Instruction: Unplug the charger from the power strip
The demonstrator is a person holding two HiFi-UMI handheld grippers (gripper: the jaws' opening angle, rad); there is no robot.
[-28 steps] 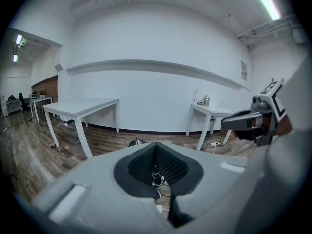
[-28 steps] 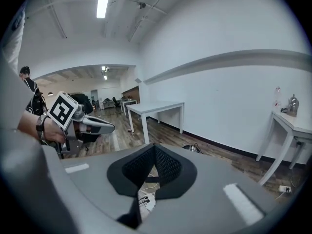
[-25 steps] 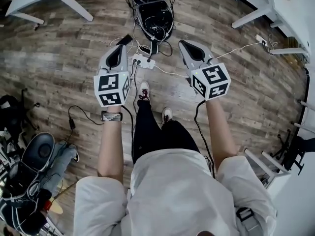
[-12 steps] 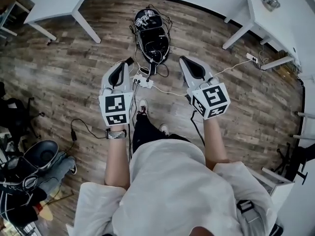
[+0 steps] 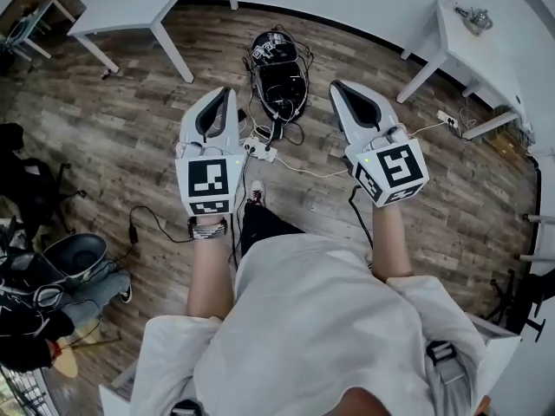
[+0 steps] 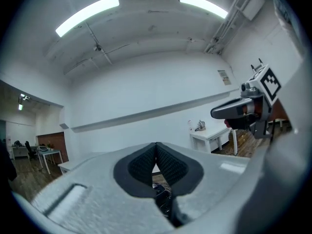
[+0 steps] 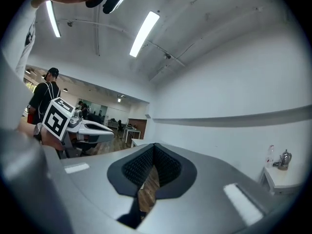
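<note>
- Charger's small black plug (image 5: 268, 148) seems to sit in the white plastic power strip (image 5: 257, 150), but it is too small to confirm seating.
- Strip lies on the wood-plank floor (image 5: 104, 120) toward its far edge, just beside a black bag of cables (image 5: 279, 81).
- Left gripper (image 6: 156, 147) and right gripper (image 7: 154, 149): 2 claws pressed together, nothing pinched, held level well above the strip.
- Step unsettled: fits pre-approach, or the charger already pulled and another lead left in. If that plug is the charger's, a claw must spread around it.
</note>
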